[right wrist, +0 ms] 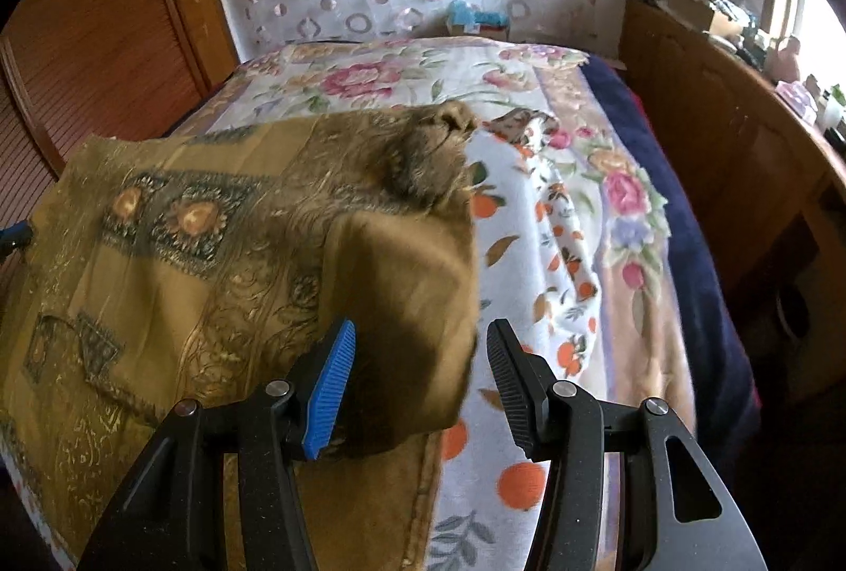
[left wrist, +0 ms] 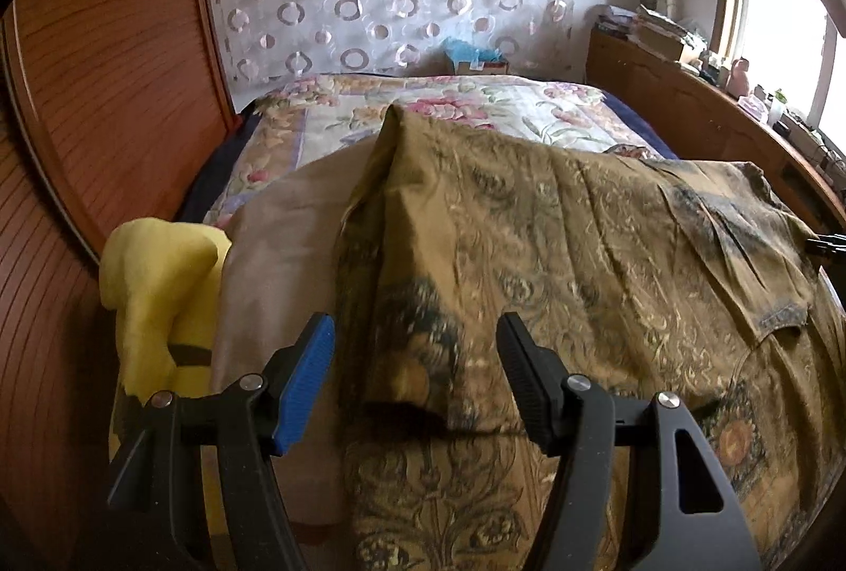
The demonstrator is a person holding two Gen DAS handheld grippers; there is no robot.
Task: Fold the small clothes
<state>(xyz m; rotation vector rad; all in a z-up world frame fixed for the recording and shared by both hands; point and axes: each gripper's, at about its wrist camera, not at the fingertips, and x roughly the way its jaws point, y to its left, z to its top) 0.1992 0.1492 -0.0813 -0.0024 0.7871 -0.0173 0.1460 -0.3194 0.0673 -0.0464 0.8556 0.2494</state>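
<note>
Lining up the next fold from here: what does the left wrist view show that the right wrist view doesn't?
Only the left wrist view: a yellow cloth and a plain tan cloth left of the patterned brown garment. Only the right wrist view: an orange-print cloth to the garment's right. Both: the garment on the floral bedspread, with the left gripper and right gripper open, not pinching it.

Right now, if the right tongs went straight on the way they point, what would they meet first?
Most likely the folded corner of the olive-brown patterned cloth, lying between the open right tongs; depth is uncertain.
</note>
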